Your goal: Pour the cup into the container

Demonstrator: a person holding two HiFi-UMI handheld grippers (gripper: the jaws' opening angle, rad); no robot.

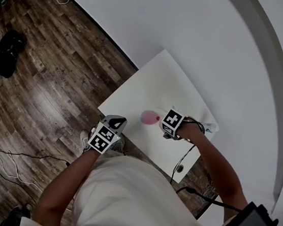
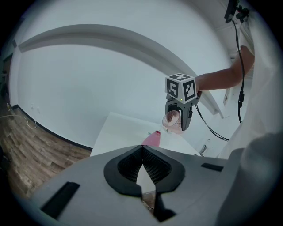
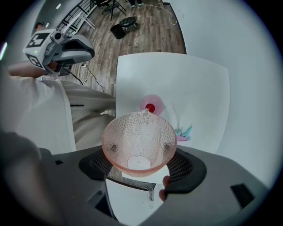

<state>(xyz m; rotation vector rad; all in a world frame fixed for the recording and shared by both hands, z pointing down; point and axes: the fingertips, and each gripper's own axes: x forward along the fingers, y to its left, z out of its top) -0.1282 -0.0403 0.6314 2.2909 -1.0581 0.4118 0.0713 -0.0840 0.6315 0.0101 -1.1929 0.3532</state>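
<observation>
A pink dimpled plastic cup [image 3: 139, 143] in the right gripper [image 3: 140, 170] sits above the pink narrow-necked container [image 3: 150, 107] on the square white table [image 3: 199, 88]

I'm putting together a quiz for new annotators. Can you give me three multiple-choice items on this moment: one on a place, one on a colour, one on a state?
1. Where does the container stand?
A) on the floor
B) on the table, below the cup
C) on a shelf

2. What colour is the container?
A) pink
B) green
C) black

3. What is the state of the right gripper?
A) open and empty
B) shut on the container
C) shut on the cup

Answers:
1 B: the left gripper view shows the container on the white table, with the tilted cup's lip just above its mouth.
2 A: its body looks pink in every view.
3 C: the jaws press on the cup's two sides in the right gripper view.
</observation>
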